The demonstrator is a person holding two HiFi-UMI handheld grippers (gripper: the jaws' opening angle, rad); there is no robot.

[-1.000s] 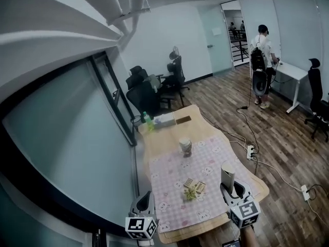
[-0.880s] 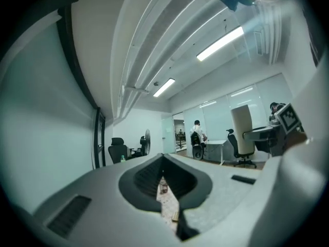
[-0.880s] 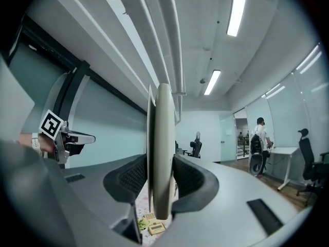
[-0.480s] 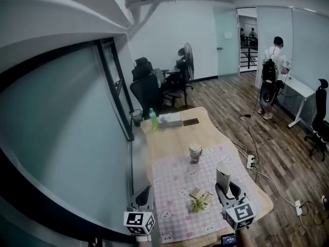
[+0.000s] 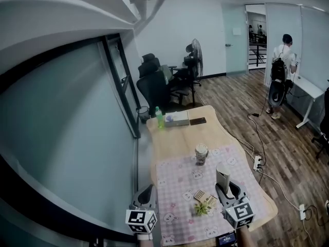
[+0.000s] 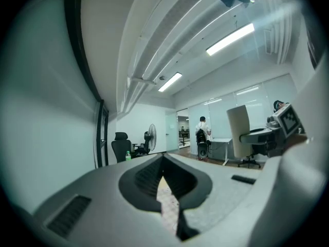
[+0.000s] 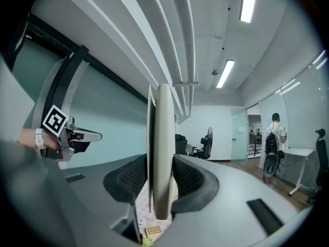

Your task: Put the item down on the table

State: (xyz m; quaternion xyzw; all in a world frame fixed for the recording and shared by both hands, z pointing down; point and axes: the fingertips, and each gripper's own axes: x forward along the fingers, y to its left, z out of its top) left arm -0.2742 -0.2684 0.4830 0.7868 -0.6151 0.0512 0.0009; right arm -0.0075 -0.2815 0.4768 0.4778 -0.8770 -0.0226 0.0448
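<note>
Overall, the head view shows a glass partition (image 5: 61, 138) across the left half of the frame and a wood-plank floor (image 5: 241, 107) on the right. A long wooden bench (image 5: 180, 138) runs from the centre down to the bottom edge. A pink checked cloth (image 5: 180, 187) with small bear prints covers its lower half.

Dark office chairs (image 5: 154, 84) and a standing fan (image 5: 196, 48) are grouped above the bench's upper end. A person (image 5: 281, 73) wearing a backpack stands in the upper right corner.

The left gripper (image 5: 145, 193) sits lower left of centre, beside the bench's left edge. In the left gripper view its jaws are drawn together at the tips, with nothing between them; only a sliver of cloth shows through the slit.

The right gripper (image 5: 227, 188) sits lower right of centre, over the cloth. Its jaws pinch a flat beige item (image 5: 222, 176), which is held upright. In the right gripper view the item (image 7: 162, 153) stands edge-on at frame centre, with a pad pressing each face and the cloth showing below its lower edge.

A patterned cup (image 5: 201, 154) stands at the cloth's upper edge, near frame centre. At the bench's upper end are a pale box (image 5: 178, 118), a green bottle (image 5: 160, 118) just left of it, and a dark flat slab (image 5: 198, 121) just right of it. A waffle-like square (image 5: 204, 197) and a green sprig (image 5: 201, 208) lie on the cloth just left of the right gripper.
</note>
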